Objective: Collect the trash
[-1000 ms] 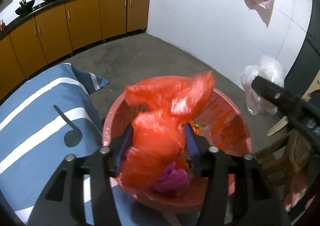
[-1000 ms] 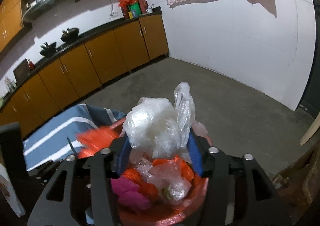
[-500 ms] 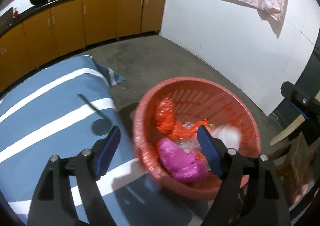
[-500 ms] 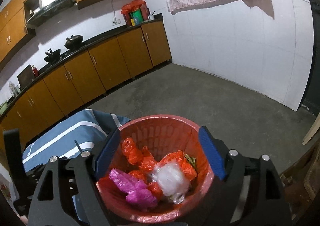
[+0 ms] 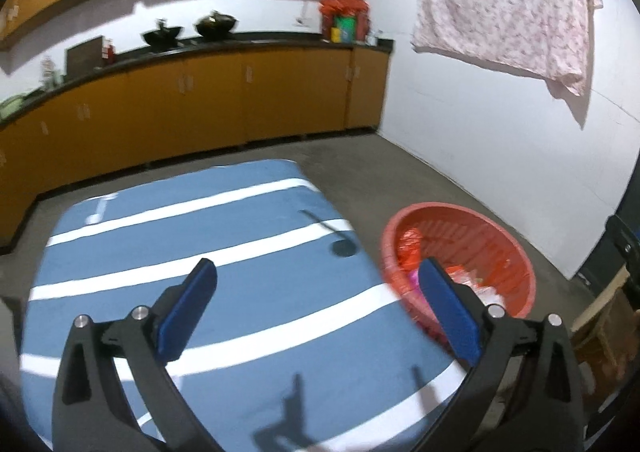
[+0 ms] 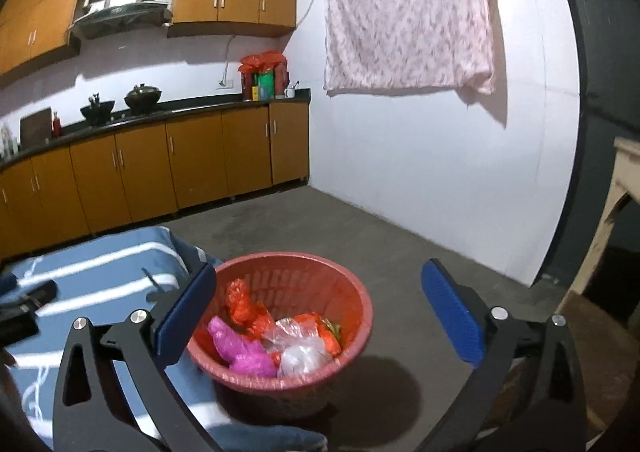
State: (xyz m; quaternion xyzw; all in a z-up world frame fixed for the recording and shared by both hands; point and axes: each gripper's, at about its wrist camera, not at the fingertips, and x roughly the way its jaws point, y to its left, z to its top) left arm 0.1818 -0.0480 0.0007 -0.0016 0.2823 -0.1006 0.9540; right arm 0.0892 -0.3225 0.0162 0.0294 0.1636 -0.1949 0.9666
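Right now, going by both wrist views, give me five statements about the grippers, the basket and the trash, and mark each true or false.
1. The left gripper is open and empty. True.
2. The right gripper grips a clear plastic bag. False: it is open and holds nothing.
3. The red basket holds a pink bag. True.
4. The basket stands on the blue striped cloth. False: it stands on the floor beside the cloth.
5. The basket lies tipped over. False: it stands upright.

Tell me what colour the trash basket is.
The basket is red, with slotted walls. It shows best in the right wrist view.
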